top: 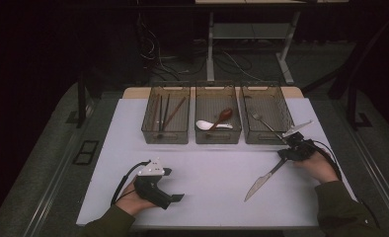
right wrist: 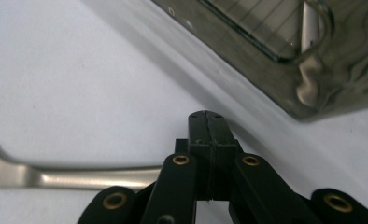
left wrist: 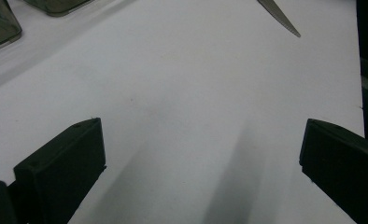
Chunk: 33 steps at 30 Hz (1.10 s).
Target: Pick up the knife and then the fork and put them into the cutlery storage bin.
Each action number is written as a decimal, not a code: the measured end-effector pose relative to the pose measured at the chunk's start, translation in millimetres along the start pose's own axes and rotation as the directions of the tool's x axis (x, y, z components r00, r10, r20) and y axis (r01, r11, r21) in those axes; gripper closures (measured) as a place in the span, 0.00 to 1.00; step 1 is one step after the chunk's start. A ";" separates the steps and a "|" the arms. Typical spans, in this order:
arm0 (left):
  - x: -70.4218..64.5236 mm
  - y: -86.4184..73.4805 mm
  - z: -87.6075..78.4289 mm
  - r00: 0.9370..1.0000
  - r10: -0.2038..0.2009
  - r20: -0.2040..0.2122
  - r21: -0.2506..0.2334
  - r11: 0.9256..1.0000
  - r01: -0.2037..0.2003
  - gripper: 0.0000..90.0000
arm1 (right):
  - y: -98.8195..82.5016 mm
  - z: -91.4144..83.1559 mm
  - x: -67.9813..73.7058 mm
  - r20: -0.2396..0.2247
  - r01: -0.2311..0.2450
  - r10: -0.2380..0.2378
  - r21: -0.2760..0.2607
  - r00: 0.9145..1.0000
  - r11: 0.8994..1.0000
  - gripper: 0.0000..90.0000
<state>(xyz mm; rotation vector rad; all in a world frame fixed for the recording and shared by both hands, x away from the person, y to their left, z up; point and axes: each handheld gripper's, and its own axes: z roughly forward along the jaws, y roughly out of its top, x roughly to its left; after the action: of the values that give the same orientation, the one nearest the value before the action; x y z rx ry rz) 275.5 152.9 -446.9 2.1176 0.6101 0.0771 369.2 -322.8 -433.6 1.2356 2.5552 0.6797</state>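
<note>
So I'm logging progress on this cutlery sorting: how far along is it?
Mostly done, it seems: chopsticks lie in the left bin, two spoons in the middle bin, a fork in the right bin. In hand: the right tool is shut at the handle of the knife, whose blade lies on the table. Left: getting that knife into a bin. The left tool rests open.
</note>
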 end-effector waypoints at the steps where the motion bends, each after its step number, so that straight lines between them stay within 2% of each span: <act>1: 0.1 0.1 -0.1 1.000 0.001 0.000 0.001 1.000 -0.001 0.00 | -1.4 -1.1 -0.3 -0.002 -0.005 0.005 0.005 1.000 1.000 1.00; 12: -0.2 0.2 -0.1 1.000 0.003 0.001 0.002 1.000 -0.003 0.00 | -17.5 -11.6 -0.4 -0.011 -0.009 0.009 0.021 1.000 1.000 0.99; 19: -0.6 0.2 0.2 1.000 0.004 0.002 0.003 1.000 -0.004 0.00 | -29.8 -20.2 2.2 -0.039 -0.011 0.012 0.043 0.999 0.999 1.00; 27: -0.9 0.2 0.7 1.000 0.004 0.003 0.005 1.000 -0.004 0.00 | -42.0 -33.0 5.3 -0.066 -0.012 0.014 0.028 0.998 1.000 1.00; 30: -1.2 0.2 1.4 1.000 0.004 0.004 0.007 1.000 -0.004 0.00 | -44.3 -34.6 5.2 -0.052 -0.004 0.005 0.021 0.999 1.000 1.00; 33: -1.4 0.2 1.7 1.000 0.009 0.004 0.011 1.000 -0.009 0.00 | -43.7 -31.2 2.0 -0.035 -0.019 0.020 0.031 0.999 0.999 1.00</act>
<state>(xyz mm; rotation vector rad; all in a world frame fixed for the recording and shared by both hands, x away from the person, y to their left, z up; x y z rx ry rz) 274.9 150.9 -447.5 2.1311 0.5998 0.0750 326.2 -354.5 -428.3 1.2702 2.5945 0.6751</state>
